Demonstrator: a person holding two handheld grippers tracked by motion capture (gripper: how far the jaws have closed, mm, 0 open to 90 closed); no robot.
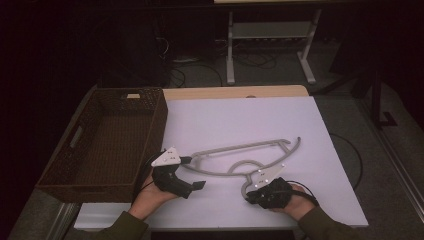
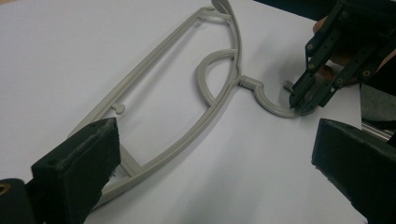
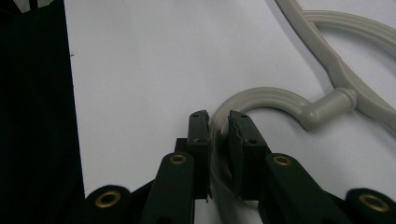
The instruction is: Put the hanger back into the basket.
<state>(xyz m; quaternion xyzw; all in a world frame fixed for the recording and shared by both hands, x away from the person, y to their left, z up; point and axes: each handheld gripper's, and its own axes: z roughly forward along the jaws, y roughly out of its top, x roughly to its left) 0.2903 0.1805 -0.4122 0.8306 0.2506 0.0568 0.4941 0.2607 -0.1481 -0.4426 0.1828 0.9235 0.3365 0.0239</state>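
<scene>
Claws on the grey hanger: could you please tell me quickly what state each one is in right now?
Left claw: open, jaws wide apart over the hanger's end, gripping nothing.
Right claw: shut on the hanger's hook.

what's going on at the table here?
A person works a grey plastic hanger lying flat on the white sheet with two handheld grippers. The right gripper is clamped on the hanger's hook. The left gripper stands open at the hanger's end. A brown wicker basket sits to the left.
</scene>
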